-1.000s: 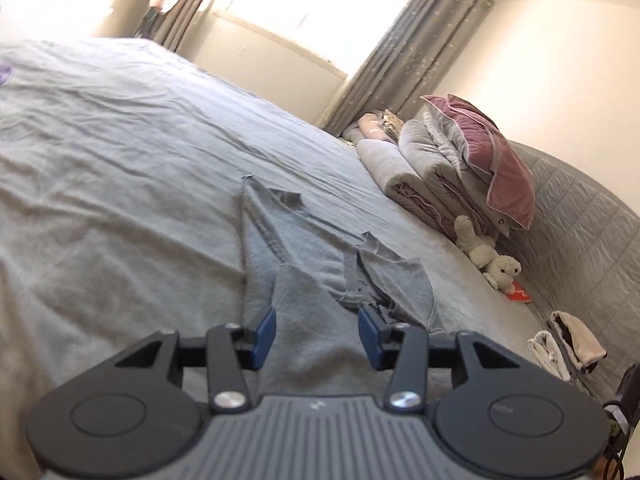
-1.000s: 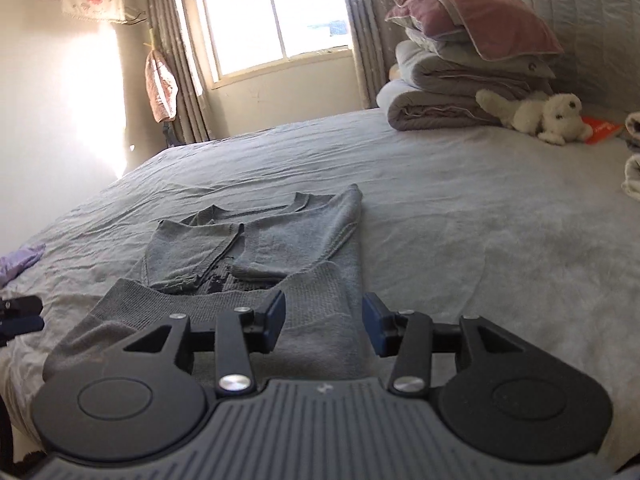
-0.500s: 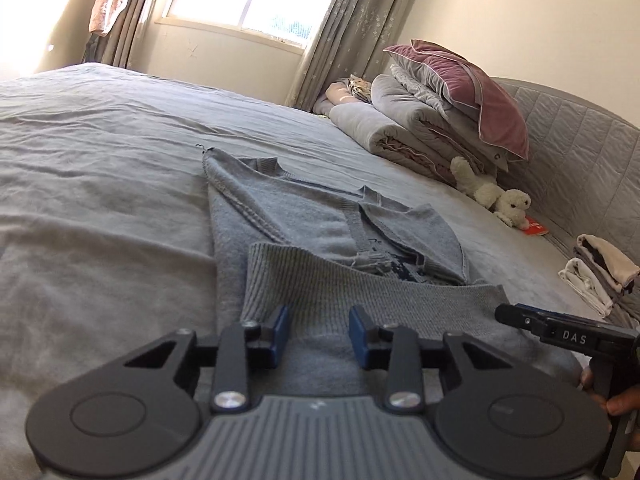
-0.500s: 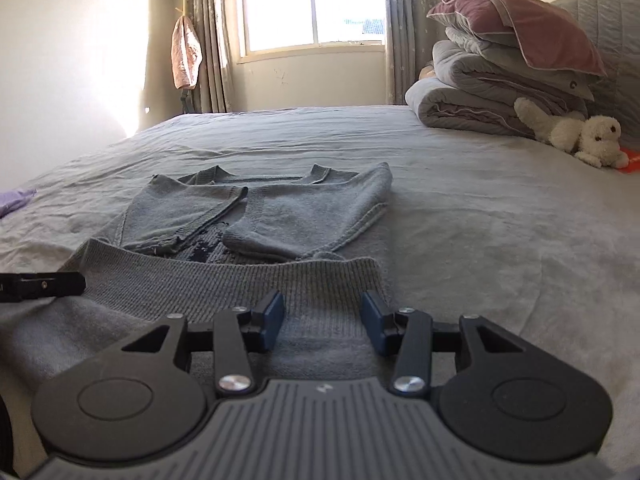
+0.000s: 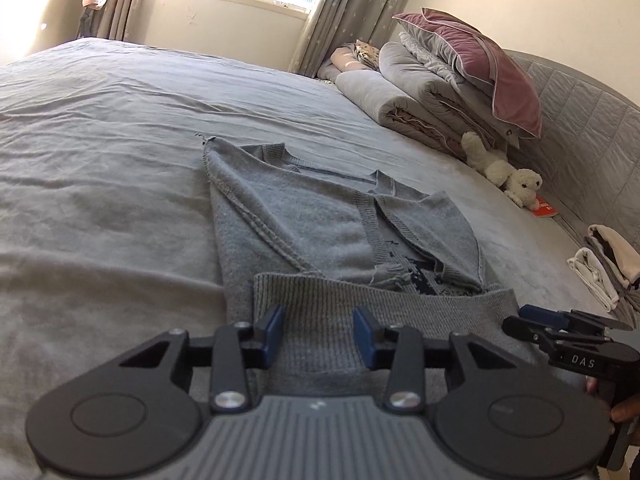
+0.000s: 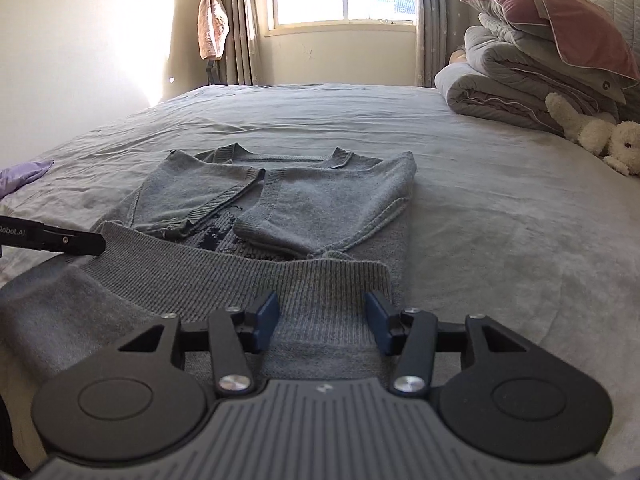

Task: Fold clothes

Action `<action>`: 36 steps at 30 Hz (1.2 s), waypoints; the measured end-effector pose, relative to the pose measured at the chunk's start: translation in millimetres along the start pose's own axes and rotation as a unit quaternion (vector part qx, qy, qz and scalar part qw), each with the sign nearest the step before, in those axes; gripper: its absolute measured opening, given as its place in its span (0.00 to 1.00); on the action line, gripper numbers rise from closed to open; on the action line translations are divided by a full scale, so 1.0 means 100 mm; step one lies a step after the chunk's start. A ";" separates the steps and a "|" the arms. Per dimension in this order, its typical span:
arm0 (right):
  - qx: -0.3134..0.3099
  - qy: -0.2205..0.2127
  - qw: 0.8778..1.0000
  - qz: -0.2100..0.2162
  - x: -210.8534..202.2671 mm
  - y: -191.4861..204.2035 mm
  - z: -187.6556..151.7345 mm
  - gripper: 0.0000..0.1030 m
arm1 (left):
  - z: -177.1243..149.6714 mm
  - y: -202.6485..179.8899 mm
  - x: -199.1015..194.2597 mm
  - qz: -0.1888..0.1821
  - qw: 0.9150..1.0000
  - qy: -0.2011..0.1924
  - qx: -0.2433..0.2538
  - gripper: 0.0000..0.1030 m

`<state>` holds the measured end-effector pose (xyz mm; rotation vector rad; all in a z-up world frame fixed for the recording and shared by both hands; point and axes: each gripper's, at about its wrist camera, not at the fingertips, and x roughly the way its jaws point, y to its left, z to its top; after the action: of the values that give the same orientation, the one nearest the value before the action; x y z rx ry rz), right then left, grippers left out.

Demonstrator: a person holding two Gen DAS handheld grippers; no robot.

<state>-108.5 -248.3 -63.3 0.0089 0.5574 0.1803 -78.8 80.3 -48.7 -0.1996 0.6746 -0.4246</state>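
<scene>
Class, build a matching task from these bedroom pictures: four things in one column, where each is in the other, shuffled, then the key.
Things:
1. grey sweater
2. white plush toy
3. maroon pillow
4. pink cloth

Places:
A. top of the folded bedding
B. hanging by the curtain
C. flat on the bed, sleeves folded in
D. at the foot of the bedding pile

Pairs: 1-C, 2-D, 3-A, 4-B

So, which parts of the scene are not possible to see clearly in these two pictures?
- Sweater near edge: both views, hidden under the gripper bodies.
- Right gripper: in the left wrist view only its side shows; jaws opening.
- Purple cloth: right wrist view, cut off by the left edge.
- Red item behind the plush toy: too small to identify.
</scene>
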 end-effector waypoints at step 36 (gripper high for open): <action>0.108 0.082 0.988 0.071 1.46 -1.12 1.09 0.49 | 1.10 1.15 1.19 -0.046 0.988 0.020 -0.144 0.33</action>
<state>89.1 -329.2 -53.9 0.2464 0.7388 0.2605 111.0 135.2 -66.6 -0.4976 0.7675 -0.4189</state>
